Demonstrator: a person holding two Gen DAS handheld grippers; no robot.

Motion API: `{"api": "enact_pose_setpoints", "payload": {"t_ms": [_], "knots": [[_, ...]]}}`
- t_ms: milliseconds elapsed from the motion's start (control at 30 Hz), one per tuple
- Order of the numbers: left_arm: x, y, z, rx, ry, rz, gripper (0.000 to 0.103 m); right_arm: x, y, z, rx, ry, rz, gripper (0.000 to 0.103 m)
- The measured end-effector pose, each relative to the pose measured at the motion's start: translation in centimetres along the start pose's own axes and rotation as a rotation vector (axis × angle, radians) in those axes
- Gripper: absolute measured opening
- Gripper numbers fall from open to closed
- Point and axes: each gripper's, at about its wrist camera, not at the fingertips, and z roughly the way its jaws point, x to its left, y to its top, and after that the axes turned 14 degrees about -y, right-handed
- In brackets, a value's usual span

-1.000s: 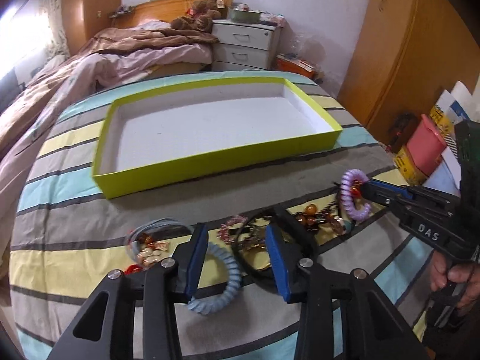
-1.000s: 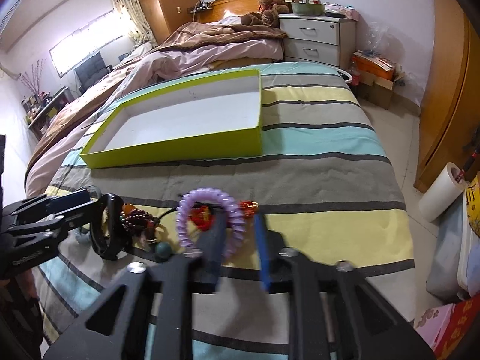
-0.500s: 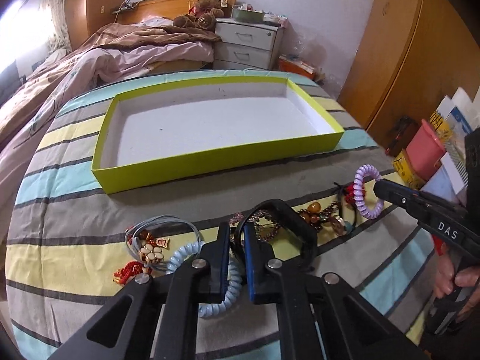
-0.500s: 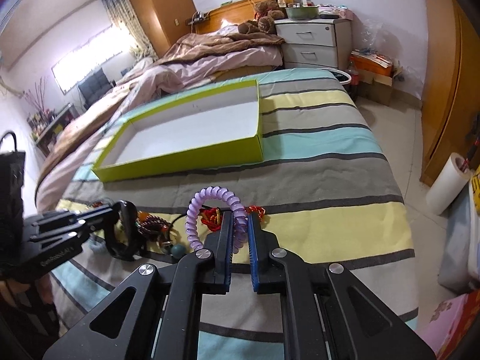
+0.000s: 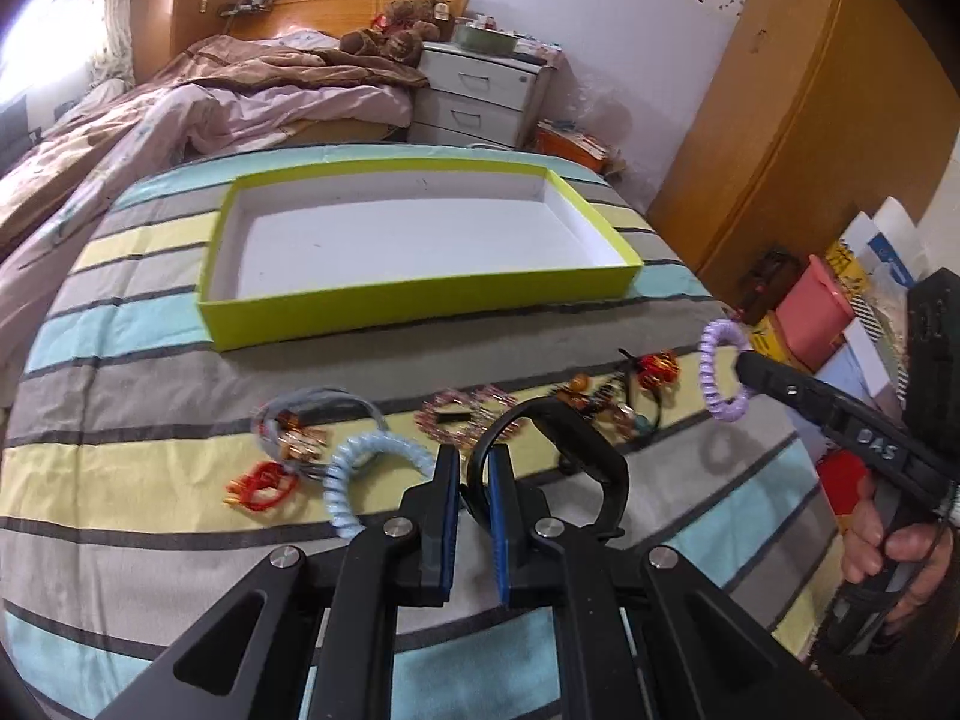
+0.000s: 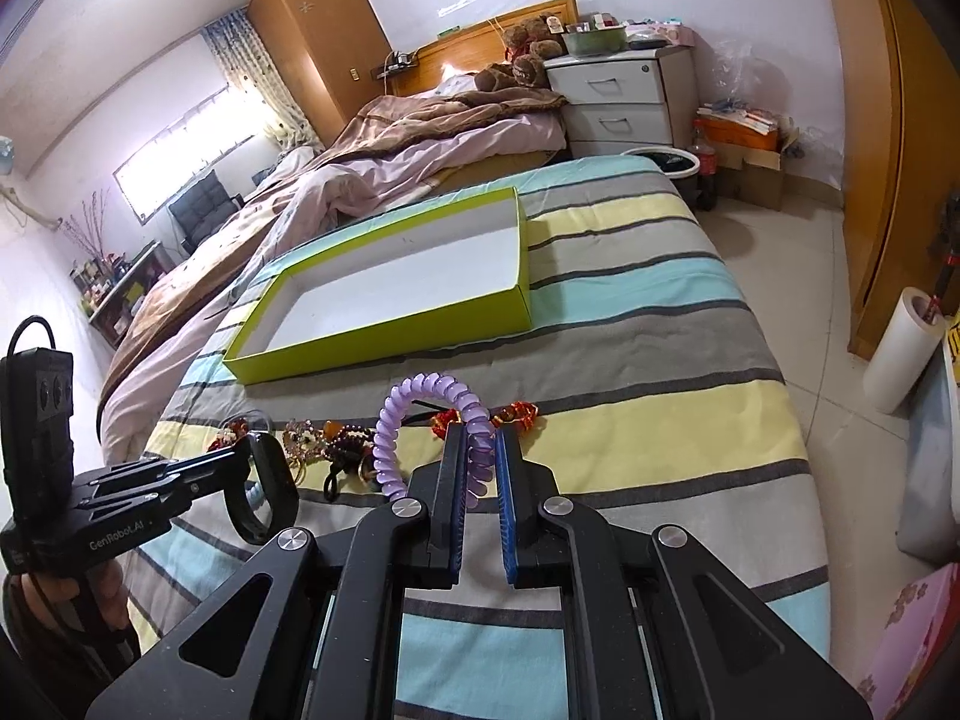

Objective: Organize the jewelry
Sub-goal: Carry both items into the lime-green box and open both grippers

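My left gripper (image 5: 474, 468) is shut on a black bangle (image 5: 576, 444) and holds it above the striped bedspread; it also shows in the right wrist view (image 6: 264, 492). My right gripper (image 6: 480, 444) is shut on a purple coil hair tie (image 6: 408, 414), lifted off the bed; the tie also shows in the left wrist view (image 5: 720, 372). An empty yellow-green box (image 5: 420, 300) with a white floor lies beyond the jewelry. Loose pieces stay on the bed: a pale blue coil tie (image 5: 360, 474), a red knot charm (image 5: 261, 483), a pink bead bracelet (image 5: 462, 414) and amber beads (image 5: 594, 396).
The bed edge drops to a tiled floor (image 6: 840, 324) on the right. A white nightstand (image 5: 480, 96) and a wooden wardrobe (image 5: 810, 120) stand beyond. Coloured boxes (image 5: 822, 306) are stacked beside the bed. A rumpled quilt (image 5: 180, 120) lies at the far left.
Both grippers closed from open, the left on the black bangle and the right on the purple coil tie, then rose off the bedspread with them.
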Motion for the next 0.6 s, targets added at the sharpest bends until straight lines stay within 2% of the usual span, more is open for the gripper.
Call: {"api": "enact_pose_setpoints", "payload": {"t_ms": [133,267,367,467,600], "knots": [[0.7,1.5,-1.0,-0.025,0.012,-0.001,0.009,0.4,1.4,-0.3,-0.018,0.0,-0.002,0.01],[1.6,3.7,-1.9,-0.061,0.073,0.02,0.009,1.2,3.5,0.0,-0.03,-0.016,-0.025,0.01],[3.2,5.5,-2.1,-0.062,0.052,-0.017,0.009,1.7,5.3,0.7,-0.023,-0.021,-0.023,0.01],[4.1,7.1,-2.2,-0.08,0.1,0.012,0.009,2.3,7.0,1.8,-0.018,-0.039,-0.033,0.01],[6.0,8.9,-1.4,-0.073,0.087,-0.018,0.009,2.8,8.7,3.6,-0.001,-0.059,-0.043,0.01]]}}
